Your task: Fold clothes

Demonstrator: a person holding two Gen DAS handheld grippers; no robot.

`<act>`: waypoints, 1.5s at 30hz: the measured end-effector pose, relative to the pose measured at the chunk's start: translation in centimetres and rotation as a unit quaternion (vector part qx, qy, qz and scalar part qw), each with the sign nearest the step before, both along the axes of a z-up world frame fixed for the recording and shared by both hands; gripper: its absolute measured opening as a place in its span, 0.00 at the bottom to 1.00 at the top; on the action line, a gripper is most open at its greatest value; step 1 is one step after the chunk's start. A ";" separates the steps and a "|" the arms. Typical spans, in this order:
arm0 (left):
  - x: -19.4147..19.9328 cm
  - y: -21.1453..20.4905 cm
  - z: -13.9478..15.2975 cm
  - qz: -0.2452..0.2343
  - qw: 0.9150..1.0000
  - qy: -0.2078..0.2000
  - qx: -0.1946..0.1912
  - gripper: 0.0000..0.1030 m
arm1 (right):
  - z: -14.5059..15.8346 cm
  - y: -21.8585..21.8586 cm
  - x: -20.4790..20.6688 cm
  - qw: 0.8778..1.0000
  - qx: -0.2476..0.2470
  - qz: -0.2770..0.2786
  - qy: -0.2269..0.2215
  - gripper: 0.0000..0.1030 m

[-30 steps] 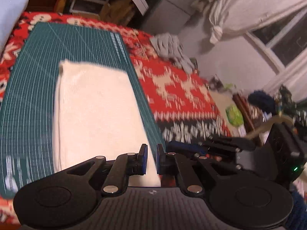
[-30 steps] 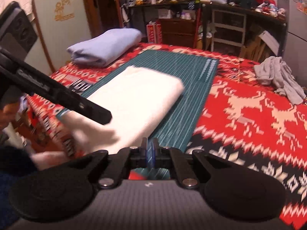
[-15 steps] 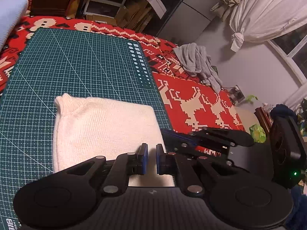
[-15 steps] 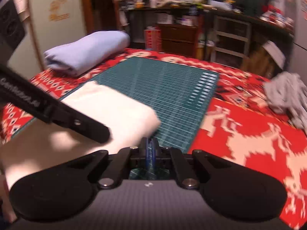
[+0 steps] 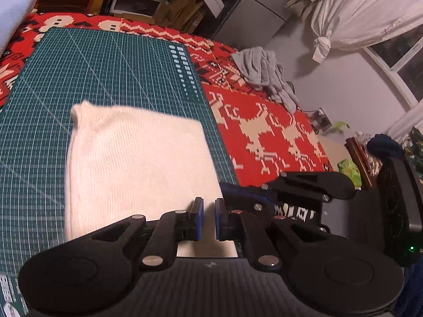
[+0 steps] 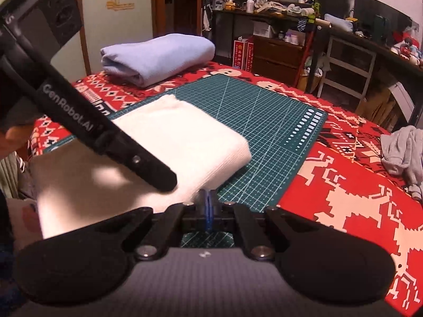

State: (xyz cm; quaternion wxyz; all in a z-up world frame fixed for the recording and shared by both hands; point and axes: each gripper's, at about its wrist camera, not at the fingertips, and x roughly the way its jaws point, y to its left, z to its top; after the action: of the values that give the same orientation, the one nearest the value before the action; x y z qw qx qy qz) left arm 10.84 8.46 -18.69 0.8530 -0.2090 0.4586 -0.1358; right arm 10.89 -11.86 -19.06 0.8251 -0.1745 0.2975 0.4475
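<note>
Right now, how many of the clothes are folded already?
One looks finished: the blue garment lies folded beside the green mat. The cream sweater is in hand, folded on the mat, between both grippers. The grey garment still lies crumpled on the red blanket.

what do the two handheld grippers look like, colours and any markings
Both are matte black plastic. The left gripper has blue pads on its fingers, silver rivets on the linkage arms and round discs at the base. The right gripper is built the same. White "GenRobot.AI" lettering runs along the left one's side, and a green LED glows on the right one's body.
</note>
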 end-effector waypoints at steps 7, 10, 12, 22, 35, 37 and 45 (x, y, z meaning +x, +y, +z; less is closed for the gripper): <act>-2.5 -0.7 0.0 -0.007 1.000 -0.001 0.008 0.08 | 0.2 -0.5 -2.1 0.999 -0.012 0.028 0.013 0.03; -3.0 -0.6 0.0 -0.007 1.000 0.001 0.007 0.08 | 0.0 -0.3 -2.5 1.000 -0.015 0.013 0.012 0.03; -3.2 -0.6 0.1 -0.009 1.000 0.000 0.009 0.08 | 0.1 -0.2 -3.4 1.000 -0.017 0.012 0.013 0.03; -4.8 -1.2 0.2 -0.022 1.000 0.001 0.011 0.08 | 0.4 -0.4 -5.9 1.000 -0.022 0.014 0.010 0.04; -8.8 -0.9 0.1 -0.047 0.998 0.028 -0.013 0.09 | 0.7 -0.5 -10.8 0.997 -0.037 0.056 0.034 0.05; -8.9 -0.8 0.1 -0.047 0.998 0.029 -0.016 0.09 | 0.5 -0.4 -10.6 0.998 -0.039 0.038 0.034 0.08; -9.3 -0.6 0.1 -0.045 0.998 0.032 -0.026 0.09 | 0.5 -0.5 -13.8 0.992 -0.052 0.099 0.065 0.04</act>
State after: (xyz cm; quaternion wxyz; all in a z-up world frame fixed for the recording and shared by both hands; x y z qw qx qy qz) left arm 1.59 7.90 -18.60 0.8250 -0.2141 0.4914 -0.1793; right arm -2.88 -12.38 -18.61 0.7459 -0.2162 0.3543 0.5209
